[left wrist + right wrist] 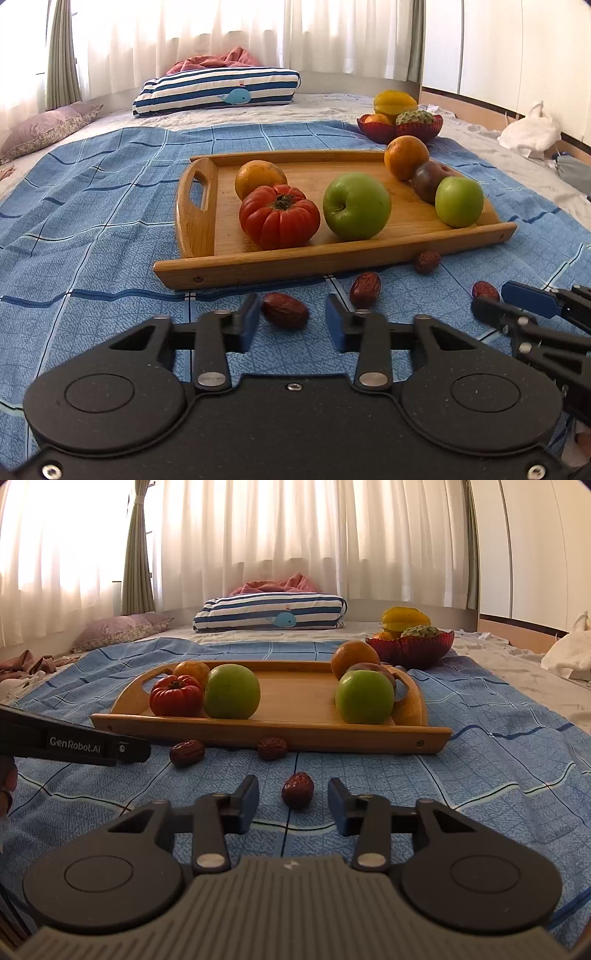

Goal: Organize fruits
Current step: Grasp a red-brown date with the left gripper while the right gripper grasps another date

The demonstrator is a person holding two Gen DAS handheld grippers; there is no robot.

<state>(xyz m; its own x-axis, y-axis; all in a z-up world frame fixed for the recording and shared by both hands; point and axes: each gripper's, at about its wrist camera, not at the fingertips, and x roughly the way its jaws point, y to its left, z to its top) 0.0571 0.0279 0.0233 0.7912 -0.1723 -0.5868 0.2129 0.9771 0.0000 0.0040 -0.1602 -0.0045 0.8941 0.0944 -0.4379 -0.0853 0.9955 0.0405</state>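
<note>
A blue sheet (92,221) is spread over the bed, with a striped pillow (218,88) at its far end. A wooden tray (280,266) is set on the sheet, directly ahead of both grippers.

The left gripper (291,306) is held low over the sheet, just short of the tray's near rim. Its jaws are parted. A date (284,310) is located between the fingertips, close against the left finger (251,314); bare sheet is visible between the date and the other finger, so no grip is made.

The right gripper (293,786) is held beside the left one at a similar height. Its jaws are likewise parted, and a second date (297,790) is located between the fingertips, clear of both.

A red bowl (417,131) is placed beyond the tray's far right corner; a starfruit (395,101) is stacked on the fruit inside it.

On the tray, a large apple (356,206), a tomato (279,218) and an orange (260,177) are grouped at the left. A small apple (459,201), a dark fruit (428,181) and a second orange (406,157) are lined up along the right end.

Two loose dates (365,290) (427,261) are left on the sheet just beside the near rim.
</note>
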